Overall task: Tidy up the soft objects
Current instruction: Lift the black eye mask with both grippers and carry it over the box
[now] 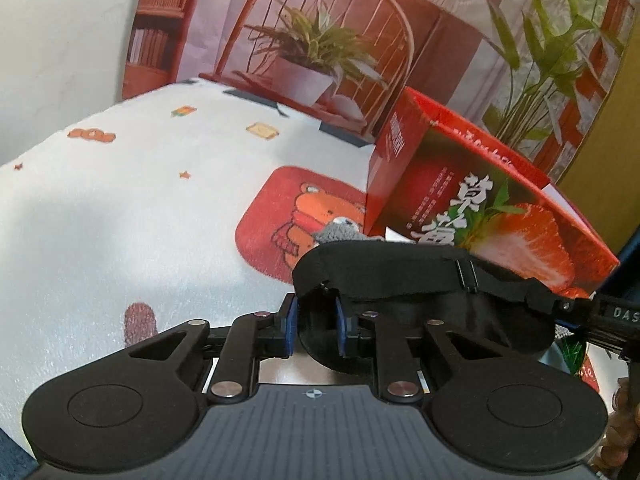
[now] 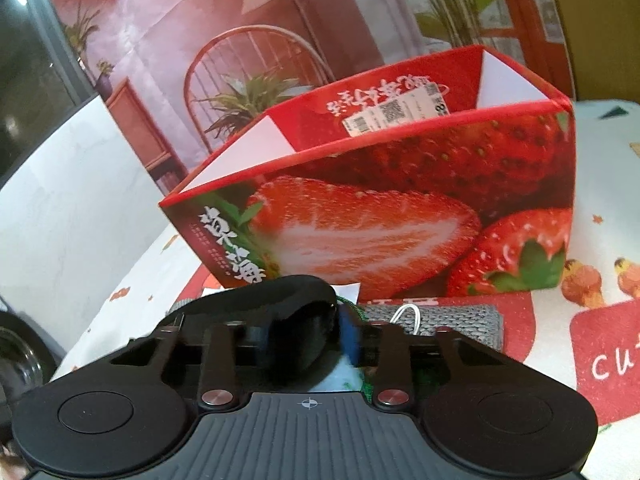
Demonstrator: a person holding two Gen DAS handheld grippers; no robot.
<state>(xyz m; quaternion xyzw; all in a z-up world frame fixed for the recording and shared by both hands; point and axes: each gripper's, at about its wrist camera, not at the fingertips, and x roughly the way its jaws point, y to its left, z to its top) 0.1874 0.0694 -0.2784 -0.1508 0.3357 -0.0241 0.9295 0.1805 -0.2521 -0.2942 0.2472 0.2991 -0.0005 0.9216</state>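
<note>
1. Black sleep mask [image 1: 400,280] is held up off the table, just in front of the strawberry box [image 1: 480,200], stretched between both grippers.
2. Left gripper [image 1: 316,326] is clenched on the mask's left end; blue pads [image 1: 291,322] pinch a fold of black fabric.
3. From there the mask and its strap with a buckle [image 1: 466,270] run right to the other gripper's tip at the frame edge.
4. Right gripper [image 2: 304,336] is clamped on the mask's [image 2: 280,300] opposite end; black fabric fills the gap beside the blue pad [image 2: 352,336]. This view is blurred, so exact pad contact is hard to read.
5. Grey knitted item [image 2: 460,316] with a white loop lies on the table under the right gripper, close to the box [image 2: 400,220].
6. Box is open-topped, red, with a strawberry print and a white label inside.
7. Box stands on a white tablecloth [image 1: 120,220] with red cartoon patches.
8. Small grey plush piece [image 1: 340,232] sits at the box's left corner, behind the mask.
9. Printed backdrop [image 1: 320,40] with chair and plants stands behind the table.
</note>
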